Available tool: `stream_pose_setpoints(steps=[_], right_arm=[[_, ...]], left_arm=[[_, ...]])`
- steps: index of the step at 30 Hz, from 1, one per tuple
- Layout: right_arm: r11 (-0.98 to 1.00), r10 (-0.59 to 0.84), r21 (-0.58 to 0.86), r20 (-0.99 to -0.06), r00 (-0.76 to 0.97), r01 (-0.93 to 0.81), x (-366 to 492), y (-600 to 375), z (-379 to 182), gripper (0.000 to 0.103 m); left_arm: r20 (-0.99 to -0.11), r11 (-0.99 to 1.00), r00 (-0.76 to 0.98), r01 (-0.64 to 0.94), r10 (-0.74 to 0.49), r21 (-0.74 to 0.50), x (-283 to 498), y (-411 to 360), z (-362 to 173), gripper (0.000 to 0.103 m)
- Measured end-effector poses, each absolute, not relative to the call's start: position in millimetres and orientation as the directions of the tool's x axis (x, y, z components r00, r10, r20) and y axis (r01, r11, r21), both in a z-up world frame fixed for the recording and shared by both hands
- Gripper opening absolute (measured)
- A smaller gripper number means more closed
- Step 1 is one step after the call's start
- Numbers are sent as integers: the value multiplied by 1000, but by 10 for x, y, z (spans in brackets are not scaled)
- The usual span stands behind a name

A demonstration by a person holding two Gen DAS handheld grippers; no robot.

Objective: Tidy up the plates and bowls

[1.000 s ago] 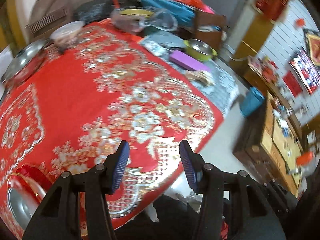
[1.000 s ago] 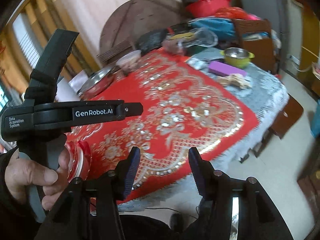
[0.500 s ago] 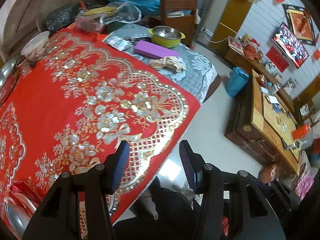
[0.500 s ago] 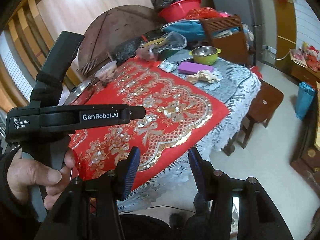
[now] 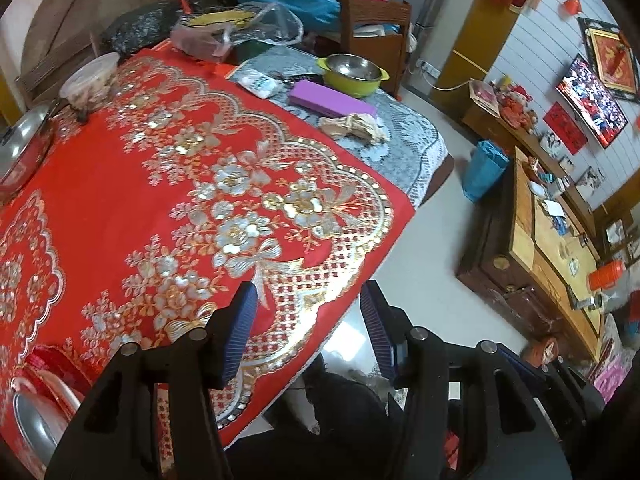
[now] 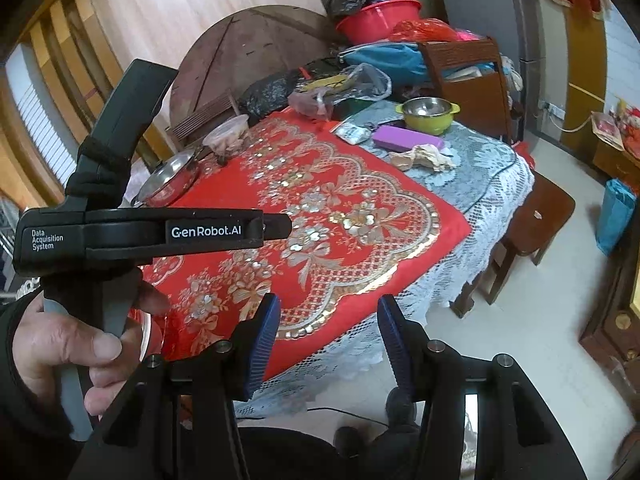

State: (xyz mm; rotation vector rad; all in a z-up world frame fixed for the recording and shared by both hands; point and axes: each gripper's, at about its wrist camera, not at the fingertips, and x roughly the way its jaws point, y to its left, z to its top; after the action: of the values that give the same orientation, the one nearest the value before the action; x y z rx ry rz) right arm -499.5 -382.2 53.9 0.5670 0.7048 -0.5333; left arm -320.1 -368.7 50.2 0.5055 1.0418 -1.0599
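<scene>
both tongs, left tongs (image 5: 304, 320) and right tongs (image 6: 324, 332), hang released and empty over the table's (image 6: 472, 184) near edge. a steel plate (image 5: 28, 428) sits at the near-left corner on the red cloth (image 5: 120, 200); it looks stiff, light and slippery, best pinched at the rim.

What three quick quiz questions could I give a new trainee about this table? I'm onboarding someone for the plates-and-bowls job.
1. True or false: the left gripper is holding a plate.
2. The yellow-green pot stands on which cloth: A) the red tablecloth, B) the grey lace cloth, C) no cloth?
3. Fill in: the long box beside the pot is coloured ____.

Key
1. False: both it and the right gripper are open, with nothing between the fingers.
2. B.
3. Purple.
</scene>
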Motion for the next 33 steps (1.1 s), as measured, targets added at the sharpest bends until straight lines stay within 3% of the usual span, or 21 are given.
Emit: stream_pose_setpoints(steps=[6,9,11,17,22,33], right_arm=[[750,-235,298,-715,659,591,-4889,-3745,555,53],[772,-220,294,-708,671,564,-4785,-3696,586,53],[790,-209,289,-702,681,540,-4693,-3663,622,54],[867,-128,261,-708,694,426,-4258,-3488,692,60],[921,-37,248,-711,702,299,-3859,-3345,714,64],[956,191,290,-742,642,50,-2962,-3417,597,65]], left_arm=[[-865,413,125,905,-486,-102,-3248,-3568,591,53],[-850,408,177,912,-496,-49,-3269,-3489,667,62],[-835,431,215,902,-506,-29,-3221,-3405,737,63],[-804,625,308,774,-509,-100,-2696,-2864,862,75],[-842,799,424,601,-335,-15,-2282,-2534,739,75],[-862,971,500,236,-83,43,-1939,-1853,726,75]])
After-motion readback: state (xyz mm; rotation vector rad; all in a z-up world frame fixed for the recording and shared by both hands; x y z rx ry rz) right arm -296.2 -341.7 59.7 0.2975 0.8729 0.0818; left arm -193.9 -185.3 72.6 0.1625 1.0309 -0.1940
